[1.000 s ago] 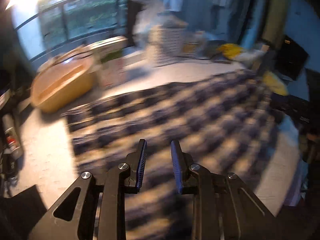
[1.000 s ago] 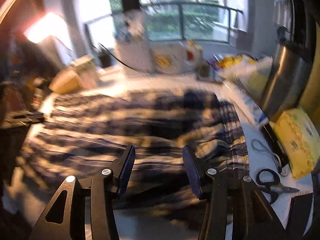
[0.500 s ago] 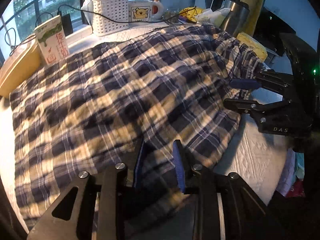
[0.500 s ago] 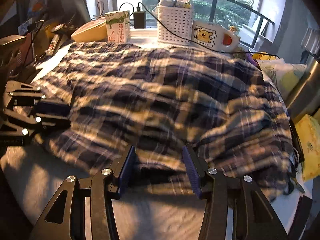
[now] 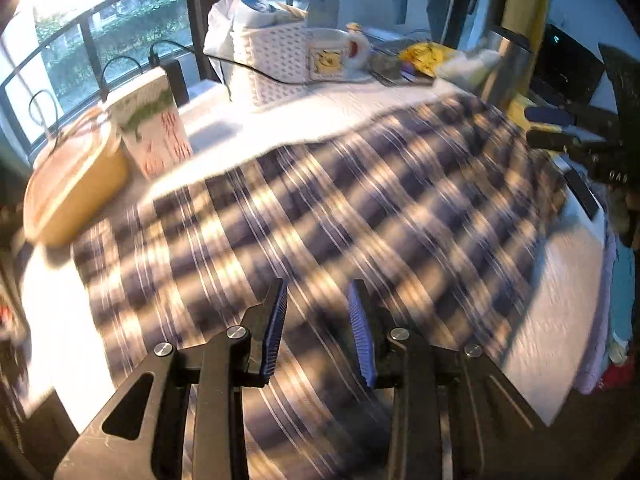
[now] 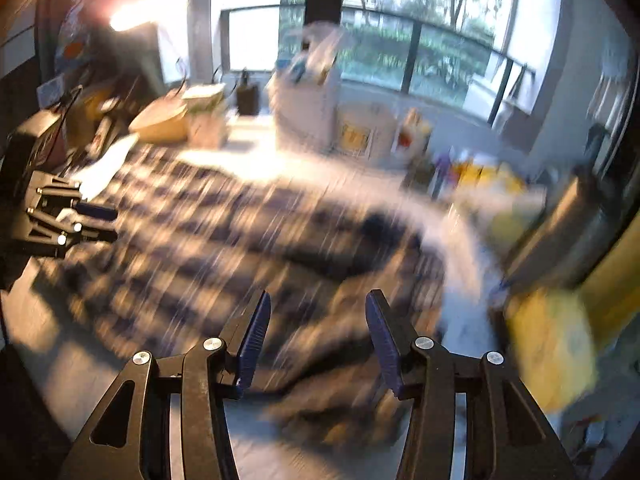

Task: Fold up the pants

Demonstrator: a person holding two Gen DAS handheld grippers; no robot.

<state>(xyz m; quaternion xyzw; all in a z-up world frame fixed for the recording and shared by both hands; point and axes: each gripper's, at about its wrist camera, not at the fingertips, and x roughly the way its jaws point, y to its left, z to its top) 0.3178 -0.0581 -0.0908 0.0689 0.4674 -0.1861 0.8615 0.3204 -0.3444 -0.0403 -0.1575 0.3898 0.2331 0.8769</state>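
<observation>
The plaid pants, navy, white and tan, lie spread over a white-covered table; both views are motion-blurred. My left gripper is open and empty, hovering above the near part of the cloth. My right gripper is open and empty above the rumpled waist end of the pants. The right gripper also shows at the right edge of the left wrist view, and the left gripper at the left edge of the right wrist view.
Along the far table edge stand a yellow lidded tub, a milk carton, a white woven basket and a bear mug. A steel flask and yellow packets sit at the right. A window railing is behind.
Both grippers have lifted up and back from the cloth's near edge, staying open and empty. The cameras are swinging, so both views are now blurred. The pants lie as before.
</observation>
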